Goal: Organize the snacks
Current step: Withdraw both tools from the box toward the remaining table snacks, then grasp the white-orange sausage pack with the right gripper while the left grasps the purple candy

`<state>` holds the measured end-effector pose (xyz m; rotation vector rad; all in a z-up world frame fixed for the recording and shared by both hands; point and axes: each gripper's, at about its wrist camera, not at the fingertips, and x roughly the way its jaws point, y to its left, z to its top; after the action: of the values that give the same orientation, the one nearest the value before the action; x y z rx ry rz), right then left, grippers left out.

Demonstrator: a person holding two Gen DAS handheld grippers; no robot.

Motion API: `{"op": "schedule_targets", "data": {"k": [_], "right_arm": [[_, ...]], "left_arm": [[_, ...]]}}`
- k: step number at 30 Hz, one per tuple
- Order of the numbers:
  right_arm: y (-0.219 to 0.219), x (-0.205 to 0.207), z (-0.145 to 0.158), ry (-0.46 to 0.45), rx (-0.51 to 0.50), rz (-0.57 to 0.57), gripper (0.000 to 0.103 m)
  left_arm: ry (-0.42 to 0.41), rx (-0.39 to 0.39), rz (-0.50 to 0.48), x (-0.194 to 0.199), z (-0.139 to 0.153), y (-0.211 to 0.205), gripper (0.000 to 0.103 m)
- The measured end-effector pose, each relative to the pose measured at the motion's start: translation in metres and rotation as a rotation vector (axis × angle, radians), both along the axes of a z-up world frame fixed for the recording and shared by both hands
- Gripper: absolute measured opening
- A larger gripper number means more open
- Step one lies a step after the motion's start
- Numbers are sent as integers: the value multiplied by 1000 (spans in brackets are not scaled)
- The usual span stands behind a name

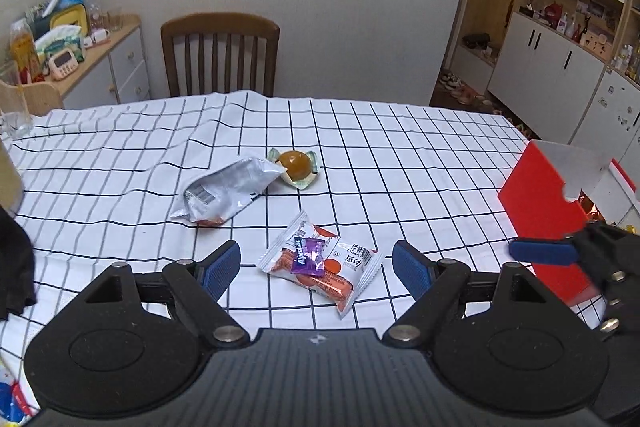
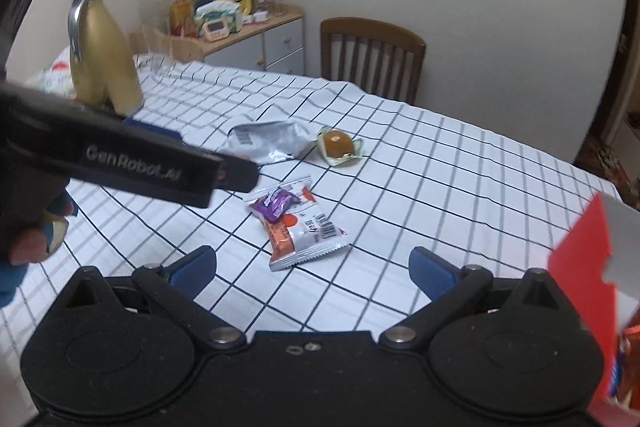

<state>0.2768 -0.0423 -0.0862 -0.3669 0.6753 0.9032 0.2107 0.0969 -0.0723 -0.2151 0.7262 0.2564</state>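
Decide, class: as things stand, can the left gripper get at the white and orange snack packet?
Probably yes. The left gripper has open jaws either side of the snack packet, with only a small purple candy lying on top.

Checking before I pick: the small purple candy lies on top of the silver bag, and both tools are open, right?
Not quite. The purple candy lies on the white and orange snack packet, not the silver bag, as the left wrist view shows. Both the left tool and right tool are open.

The tablecloth [image 1: 400, 155] is white with a black grid. The box [image 1: 540, 211] is red. The small candy [image 1: 307, 255] is purple.
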Motion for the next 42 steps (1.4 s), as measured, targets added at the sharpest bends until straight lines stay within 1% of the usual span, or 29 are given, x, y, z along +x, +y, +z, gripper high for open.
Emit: {"op": "schedule_targets", "data": {"k": [6, 10, 12, 14, 17, 19, 21, 25, 30, 35, 37, 38, 40, 42], "right_arm": [[23, 14, -22, -31, -48, 53, 102], [37, 22, -35, -52, -84, 84, 102], [44, 25, -40, -53, -95, 95, 102], [50, 29, -45, -53, -105, 108, 100], [58, 32, -52, -57, -119, 130, 100], [64, 32, -58, -66, -131, 158, 97], [69, 32, -63, -71, -148, 182, 94], [78, 31, -70, -70, -160, 201, 91], [86, 29, -74, -75, -164, 224, 87], [85, 26, -73, -77, -162, 238, 85], [84, 24, -72, -73, -161, 239, 83], [84, 23, -72, -73, -161, 237, 83], [83, 21, -71, -75, -162, 238, 82], [82, 18, -70, -73, -164, 236, 78]], "left_arm": [[39, -53, -3, 23, -21, 13, 83], [59, -72, -5, 35, -33, 20, 82], [60, -73, -15, 39, -37, 20, 76], [61, -65, -17, 43, -41, 20, 73], [69, -68, -29, 48, -47, 21, 58], [79, -65, -37, 52, -51, 21, 56], [84, -65, -45, 54, -54, 22, 47], [93, -62, -48, 57, -59, 23, 46], [113, -79, -29, 60, -65, 30, 36], [107, -76, -50, 62, -65, 33, 32], [110, -74, -56, 63, -65, 34, 28], [113, -72, -59, 63, -66, 34, 23], [115, -73, -67, 63, -66, 34, 23], [118, -71, -76, 64, -66, 34, 22]]}}
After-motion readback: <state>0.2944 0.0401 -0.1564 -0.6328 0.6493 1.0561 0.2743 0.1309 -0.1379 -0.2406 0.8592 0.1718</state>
